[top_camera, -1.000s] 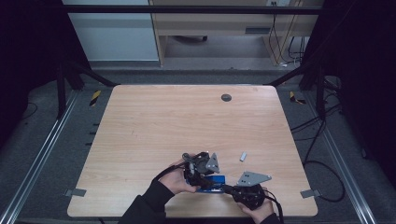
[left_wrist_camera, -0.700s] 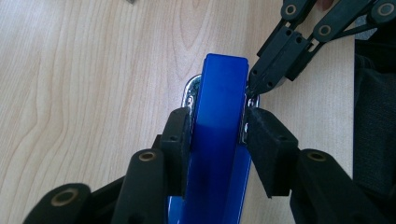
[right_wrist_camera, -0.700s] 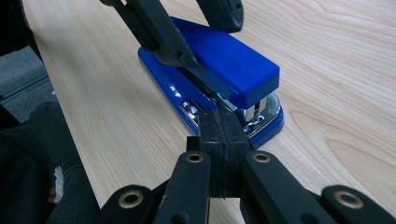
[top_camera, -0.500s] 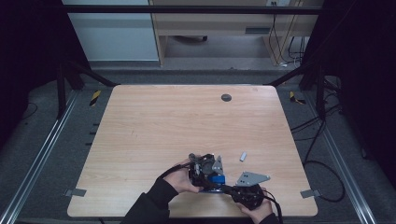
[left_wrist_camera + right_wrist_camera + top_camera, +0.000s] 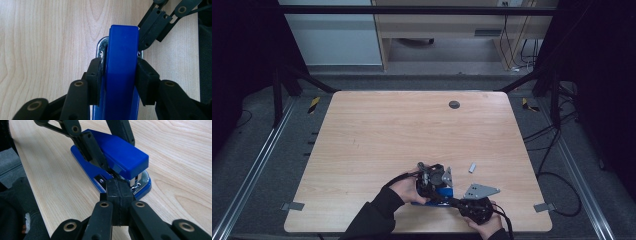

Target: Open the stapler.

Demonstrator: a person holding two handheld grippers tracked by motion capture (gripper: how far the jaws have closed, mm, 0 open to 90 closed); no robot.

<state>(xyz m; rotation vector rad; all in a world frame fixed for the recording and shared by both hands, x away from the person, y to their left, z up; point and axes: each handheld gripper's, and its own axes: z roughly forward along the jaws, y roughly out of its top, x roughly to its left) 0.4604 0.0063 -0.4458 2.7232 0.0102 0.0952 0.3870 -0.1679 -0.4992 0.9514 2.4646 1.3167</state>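
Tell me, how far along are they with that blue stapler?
Done: the left claw is clamped on the sides of the blue stapler, holding it on the table. In hand: the right claw, shut with nothing between its jaws, has its tips at the stapler's open front. Left: probably the work at that metal mouth; its purpose isn't clear.

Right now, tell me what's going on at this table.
A person works a blue stapler with two hand-held grippers near the front edge of the wooden table. The left gripper clamps the stapler's top arm from both sides. The right gripper, jaws pressed shut on each other, has its tip at the stapler's front end by the metal base. A small grey cylinder lies on the table close by.
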